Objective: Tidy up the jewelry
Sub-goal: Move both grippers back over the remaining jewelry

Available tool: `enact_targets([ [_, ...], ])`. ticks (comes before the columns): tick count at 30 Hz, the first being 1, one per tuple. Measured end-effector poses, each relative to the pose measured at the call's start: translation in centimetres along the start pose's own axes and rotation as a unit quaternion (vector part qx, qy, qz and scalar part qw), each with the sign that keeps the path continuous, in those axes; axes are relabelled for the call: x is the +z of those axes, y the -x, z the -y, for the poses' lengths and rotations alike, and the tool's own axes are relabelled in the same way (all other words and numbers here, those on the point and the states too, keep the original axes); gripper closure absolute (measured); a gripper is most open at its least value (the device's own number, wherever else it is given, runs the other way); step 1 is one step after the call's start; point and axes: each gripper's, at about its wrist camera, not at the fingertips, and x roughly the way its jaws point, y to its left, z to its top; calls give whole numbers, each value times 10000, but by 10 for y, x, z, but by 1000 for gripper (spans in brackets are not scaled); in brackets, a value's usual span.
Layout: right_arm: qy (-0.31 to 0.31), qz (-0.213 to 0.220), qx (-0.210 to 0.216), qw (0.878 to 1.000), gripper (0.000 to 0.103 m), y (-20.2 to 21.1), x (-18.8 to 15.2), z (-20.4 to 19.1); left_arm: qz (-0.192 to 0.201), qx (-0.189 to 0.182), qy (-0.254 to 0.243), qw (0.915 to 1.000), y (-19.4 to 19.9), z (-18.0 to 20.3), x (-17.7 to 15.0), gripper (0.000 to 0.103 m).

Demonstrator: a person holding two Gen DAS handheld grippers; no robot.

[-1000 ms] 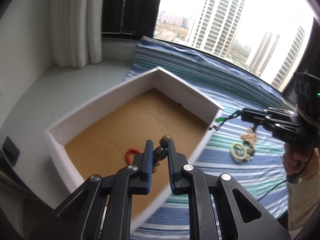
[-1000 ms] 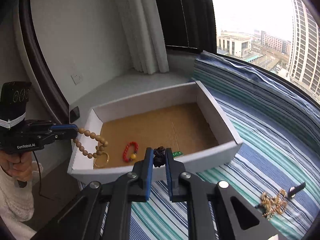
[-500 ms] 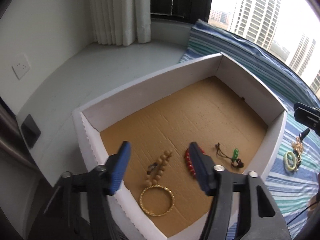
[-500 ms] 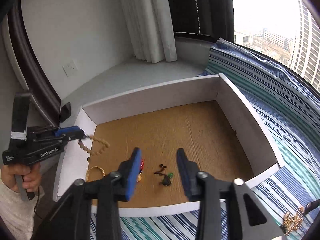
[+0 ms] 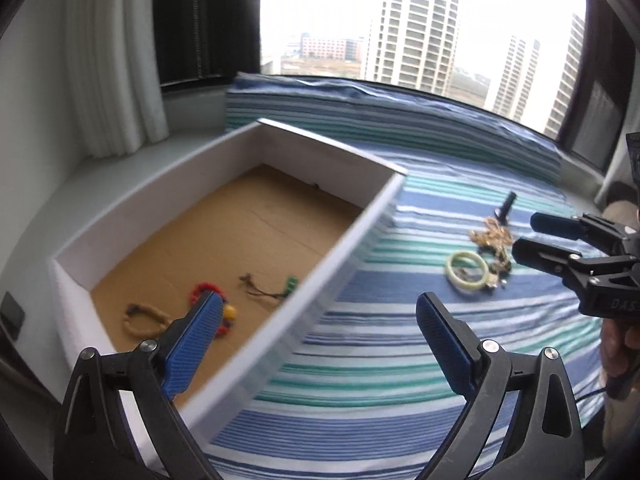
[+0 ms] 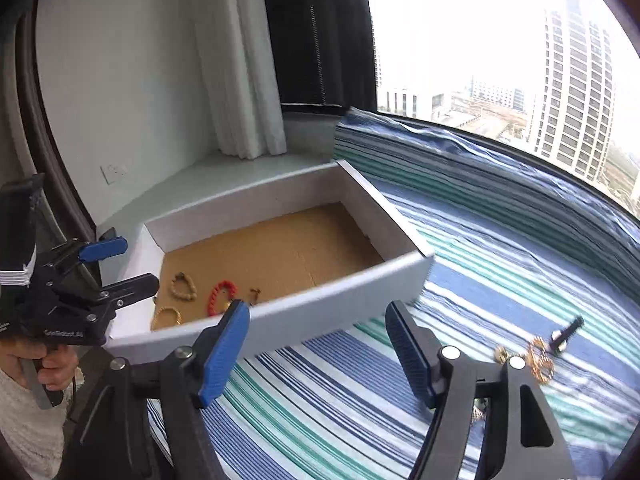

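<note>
jewelry pieces (image 5: 486, 256) seen lying on striped cloth (image 5: 360, 360), bracelets (image 6: 220, 296) laid in white box (image 6: 328, 308), left gripper (image 5: 316, 344) and right gripper (image 6: 316, 356) both spread empty, jaws being opened

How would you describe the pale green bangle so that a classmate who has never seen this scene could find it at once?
Start at the striped blue and green cloth below the window, to the right of the white box. A small heap of jewelry lies there, and the pale green bangle lies flat at its near left edge. It is the one smooth, plain ring; the gold chains beside it are a tangle.
</note>
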Motion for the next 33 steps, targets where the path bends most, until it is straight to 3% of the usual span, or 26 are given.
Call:
enact_targets([
  [5,-580,-383,-773,9946,31,3,-80,50,-427,-112,-159,9989,-53,63,-43,5],
  [10,-1076,-740,-1601,9784,31,4,-162,92,-647,-56,-334,9973,-90,103,-78,6],
  [14,-1543,-945,-1842,9661,31,7,-210,121,-706,58,-463,9964,-104,120,-92,6],
  [21,-1655,-1048,-1836,9633,31,5,-233,122,-827,34,-648,9945,-106,130,-101,6],
  [33,-1545,-1032,-1758,9667,31,-1,-228,108,-1077,-157,-689,9917,-112,133,-97,6],
])
